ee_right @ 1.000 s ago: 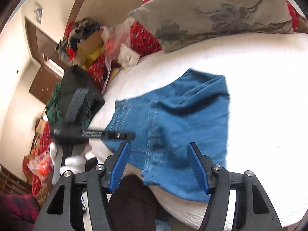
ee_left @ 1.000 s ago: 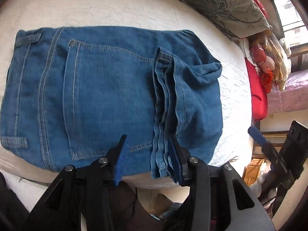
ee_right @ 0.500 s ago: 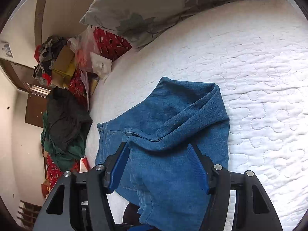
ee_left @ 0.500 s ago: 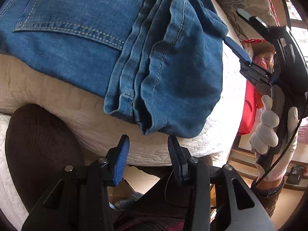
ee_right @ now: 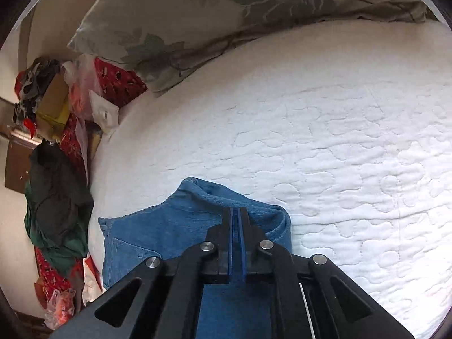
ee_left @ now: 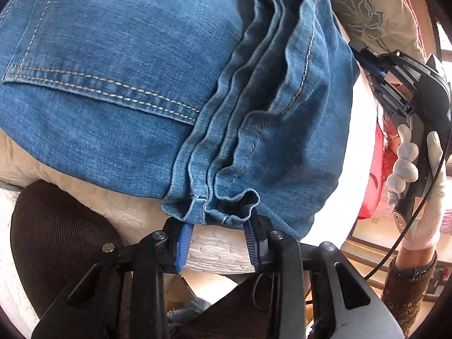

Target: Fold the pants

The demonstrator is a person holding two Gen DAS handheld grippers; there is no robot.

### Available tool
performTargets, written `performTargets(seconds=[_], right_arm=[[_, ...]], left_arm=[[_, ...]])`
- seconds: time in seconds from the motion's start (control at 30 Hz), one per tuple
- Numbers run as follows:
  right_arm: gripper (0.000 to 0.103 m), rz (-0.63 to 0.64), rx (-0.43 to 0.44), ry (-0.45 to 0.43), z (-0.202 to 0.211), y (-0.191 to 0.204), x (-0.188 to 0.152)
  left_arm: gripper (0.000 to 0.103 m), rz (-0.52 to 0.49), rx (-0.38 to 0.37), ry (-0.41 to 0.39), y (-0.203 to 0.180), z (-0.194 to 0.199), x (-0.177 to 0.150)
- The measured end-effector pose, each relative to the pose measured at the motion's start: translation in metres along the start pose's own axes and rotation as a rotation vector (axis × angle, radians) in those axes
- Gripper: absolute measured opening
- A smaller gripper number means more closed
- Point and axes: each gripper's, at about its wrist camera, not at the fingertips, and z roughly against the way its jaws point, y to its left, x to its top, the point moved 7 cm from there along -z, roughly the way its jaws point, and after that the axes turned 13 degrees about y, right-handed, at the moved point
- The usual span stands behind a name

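Observation:
Folded blue jeans [ee_left: 135, 84] lie on the white quilted bed [ee_left: 220, 248], the stacked leg hems bunched at the near edge. My left gripper [ee_left: 217, 226] is open, its blue pads on either side of the hem stack at the mattress edge. In the right wrist view the jeans [ee_right: 169, 231] lie low in the frame. My right gripper [ee_right: 236, 214] has its jaws pressed together over the far fold of the denim; whether cloth sits between the pads is not clear. The right gripper also shows in the left wrist view [ee_left: 367, 56], held in a white-gloved hand.
A grey floral pillow [ee_right: 226, 14] lies at the head of the bed. Red cloth, bags and a pile of dark clothes [ee_right: 56, 192] sit left of the bed. A dark brown cushion [ee_left: 56, 240] is below the mattress edge.
My left gripper has moved in until its open pads flank the hem stack. My right gripper has dropped onto the far fold of the jeans and its jaws have shut.

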Motion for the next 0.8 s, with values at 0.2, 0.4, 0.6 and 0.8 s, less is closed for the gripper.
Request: performTargets(seconds=[0.2, 0.4, 0.6, 0.8], right_arm=[[0.066, 0.478, -0.127, 0.183, -0.031, 0.085, -0.038], [0.065, 0.826, -0.393, 0.265, -0.081, 0.112, -0.06], [0.018, 0.939, -0.466, 0.337, -0.111, 0.113, -0.074], [0.005, 0.612, -0.368, 0.27, -0.094, 0.071, -0.025]], left_arm=[[0.031, -0.005, -0.004, -0.008, 0.008, 0.007, -0.007], [0.031, -0.006, -0.009, -0.009, 0.02, 0.011, -0.024], [0.031, 0.0, -0.029, -0.009, 0.021, 0.012, -0.024], [0.031, -0.009, -0.006, -0.045, 0.023, 0.016, -0.013]])
